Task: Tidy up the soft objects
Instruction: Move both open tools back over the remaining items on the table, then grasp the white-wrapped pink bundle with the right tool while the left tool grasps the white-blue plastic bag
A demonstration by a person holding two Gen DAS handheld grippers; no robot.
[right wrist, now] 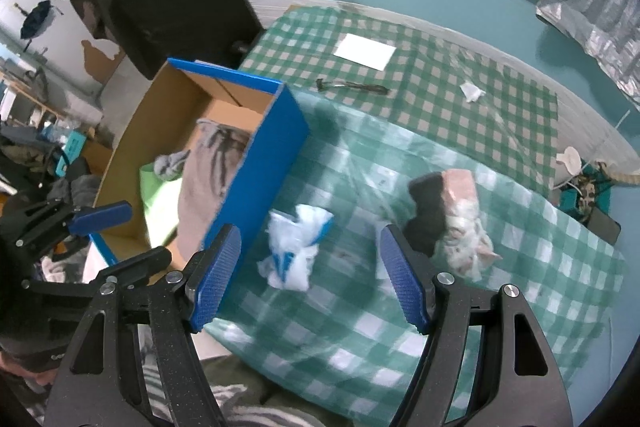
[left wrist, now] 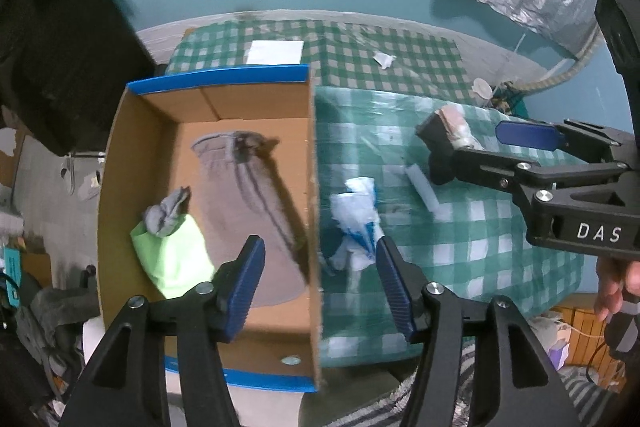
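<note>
Closest to your lens, the left gripper (left wrist: 320, 271) has its blue pads spread wide with nothing between them, hanging above the right wall of the cardboard box (left wrist: 120, 155). Your right gripper (right wrist: 310, 267) is likewise spread and empty, hovering over the checked tablecloth (right wrist: 460, 307) just in front of the crumpled white-and-blue plastic bag (right wrist: 294, 251).

That bag lies on the cloth, just beside the box's blue outer wall. In the left view the same bag (left wrist: 356, 223) sits between the box wall and a small white strip (left wrist: 424, 191). Farther right on the cloth rests a sponge (right wrist: 444, 211), dark on one side and pink on the other, with a wrinkled clear wrapper trailing toward you. In the left view your right gripper reaches in from the right edge, its fingers near that sponge (left wrist: 444, 133); whether they touch it you cannot tell.

Inside the box, a grey cloth with dark stripes (left wrist: 244, 203) is laid flat across the floor. A bright green cloth (left wrist: 172, 259) lies beside it at the left wall, and a small grey sock (left wrist: 166, 213) is bunched on top of the green cloth.

Farther back on the table, a white sheet of paper (right wrist: 366, 51), a dark slender tool (right wrist: 352, 87) and a scrap of crumpled white paper (right wrist: 472, 91) lie well apart from each other.
</note>
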